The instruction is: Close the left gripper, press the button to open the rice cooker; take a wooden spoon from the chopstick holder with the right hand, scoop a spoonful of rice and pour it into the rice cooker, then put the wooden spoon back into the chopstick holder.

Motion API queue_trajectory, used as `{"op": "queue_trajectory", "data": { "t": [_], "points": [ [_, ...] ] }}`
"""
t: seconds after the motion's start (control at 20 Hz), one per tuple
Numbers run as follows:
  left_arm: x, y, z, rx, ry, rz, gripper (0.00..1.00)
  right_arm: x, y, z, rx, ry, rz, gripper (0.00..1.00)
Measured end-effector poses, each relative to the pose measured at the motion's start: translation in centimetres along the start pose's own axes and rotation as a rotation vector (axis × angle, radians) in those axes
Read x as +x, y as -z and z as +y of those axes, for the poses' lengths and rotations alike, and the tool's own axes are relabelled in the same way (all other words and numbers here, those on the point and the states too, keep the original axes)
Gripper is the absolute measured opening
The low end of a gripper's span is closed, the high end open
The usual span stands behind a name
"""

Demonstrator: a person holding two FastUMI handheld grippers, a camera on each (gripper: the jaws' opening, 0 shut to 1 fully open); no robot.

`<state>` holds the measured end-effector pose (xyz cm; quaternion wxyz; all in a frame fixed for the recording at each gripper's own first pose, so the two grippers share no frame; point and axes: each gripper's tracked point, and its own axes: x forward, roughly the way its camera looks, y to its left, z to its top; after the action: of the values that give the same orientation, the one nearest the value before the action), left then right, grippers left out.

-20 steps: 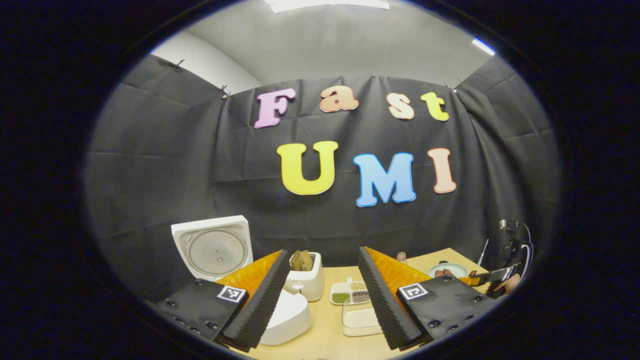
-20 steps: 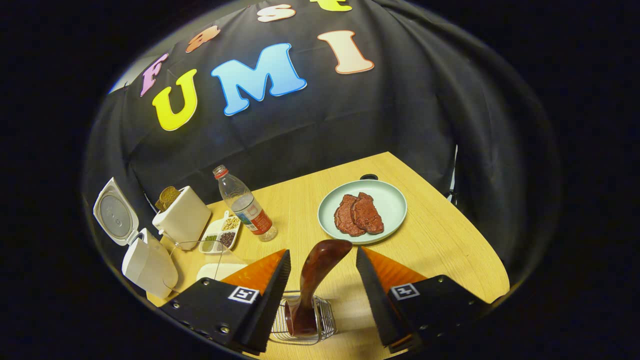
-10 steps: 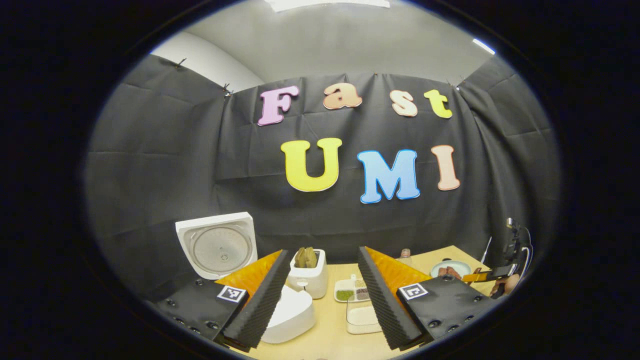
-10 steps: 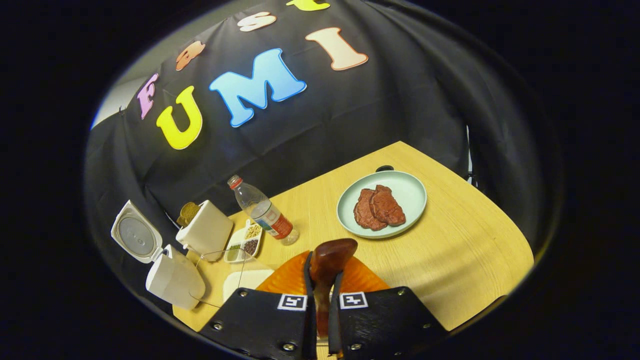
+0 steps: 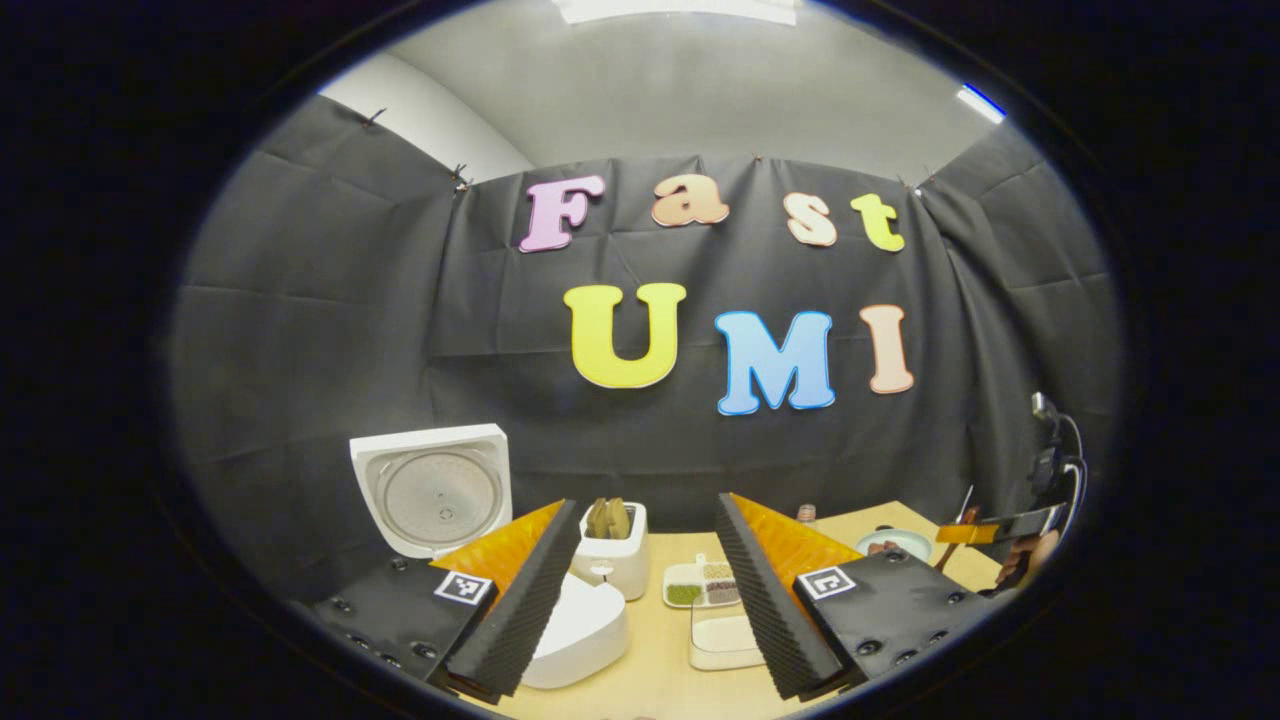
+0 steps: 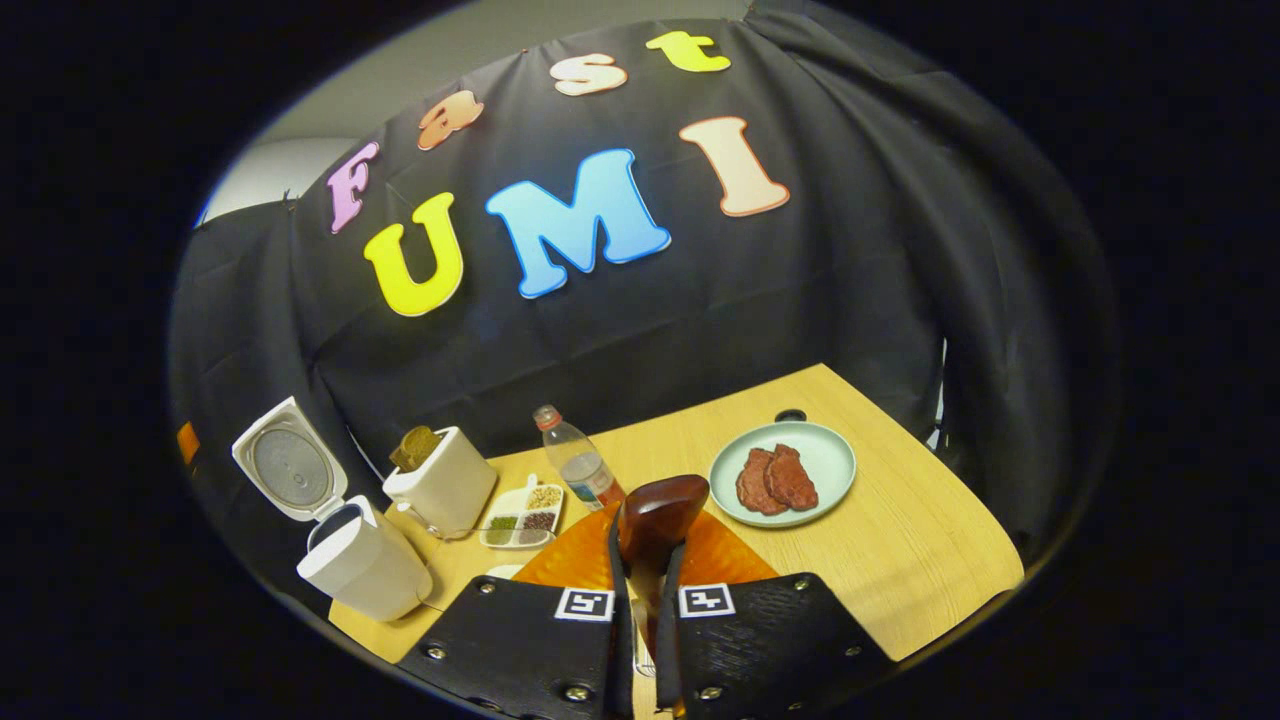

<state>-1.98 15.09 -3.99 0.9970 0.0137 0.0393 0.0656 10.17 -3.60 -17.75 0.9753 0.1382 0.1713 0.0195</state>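
Note:
In the right gripper view my right gripper point(image 6: 643, 545) is shut on the handle of the dark wooden spoon point(image 6: 660, 503), whose rounded end sticks up between the fingers. The spoon's bowl is hidden below them. A bit of the wire chopstick holder point(image 6: 645, 662) shows under the fingers. The white rice cooker point(image 6: 365, 568) stands at the far left with its lid point(image 6: 290, 468) raised. In the left gripper view my left gripper point(image 5: 646, 503) is open and holds nothing, above the rice cooker point(image 5: 580, 630) and its upright lid point(image 5: 432, 488). A white box of rice point(image 5: 722, 640) lies beside it.
A toaster point(image 6: 445, 482) with bread, a divided dish of grains point(image 6: 525, 510) and a water bottle point(image 6: 583, 466) stand in the middle of the wooden table point(image 6: 900, 560). A green plate point(image 6: 830, 450) with meat lies at the right. The right gripper point(image 5: 1000, 525) and its hand show far right.
My right gripper shut on the spoon handle and rose with it, so the wire holder has sunk almost out of sight. The left gripper has barely moved.

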Motion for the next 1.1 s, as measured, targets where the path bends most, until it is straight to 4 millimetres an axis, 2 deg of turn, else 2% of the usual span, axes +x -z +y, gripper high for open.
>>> {"op": "queue_trajectory", "data": {
  "t": [0.1,0.15,0.25,0.4,0.55,0.6,0.7,0.8,0.85,1.1],
  "points": [
    [-0.1,0.0,0.4,-0.004,0.006,-0.007,0.92,-0.1,-1.8,2.7,0.011,-0.047,-0.031,0.09],
    [-0.2,-0.1,0.6,-0.006,0.009,-0.01,0.95,0.2,-2.4,4.3,0.013,-0.071,-0.041,0.09],
    [-0.5,-0.1,1.1,-0.008,0.018,-0.019,0.95,1.1,-3.1,7.0,0.003,-0.11,-0.056,0.1],
    [-0.9,0.2,2.0,-0.009,0.028,-0.023,0.99,3.1,-2.5,10.5,-0.007,-0.155,-0.049,0.09],
    [-1.3,0.8,3.2,-0.009,0.025,-0.015,0.99,5.4,-0.4,12.8,-0.036,-0.164,-0.026,0.09],
    [-1.5,1.1,3.6,-0.013,0.025,-0.012,0.95,6.3,0.6,13.3,-0.05,-0.159,-0.016,0.09],
    [-1.7,1.6,4.1,-0.016,0.038,-0.012,0.99,8.1,2.7,13.7,-0.085,-0.142,0.009,0.09],
    [-1.8,2.8,5.1,0.001,0.033,-0.001,0.92,9.8,4.6,13.8,-0.129,-0.12,0.021,0.09],
    [-1.9,3.4,5.5,0.011,0.032,0.009,0.95,10.5,5.6,13.9,-0.15,-0.109,0.026,0.09],
    [-2.0,5.0,7.1,0.018,0.033,0.038,0.92,13.7,8.9,13.7,-0.251,-0.039,0.034,0.09]
  ]
}}
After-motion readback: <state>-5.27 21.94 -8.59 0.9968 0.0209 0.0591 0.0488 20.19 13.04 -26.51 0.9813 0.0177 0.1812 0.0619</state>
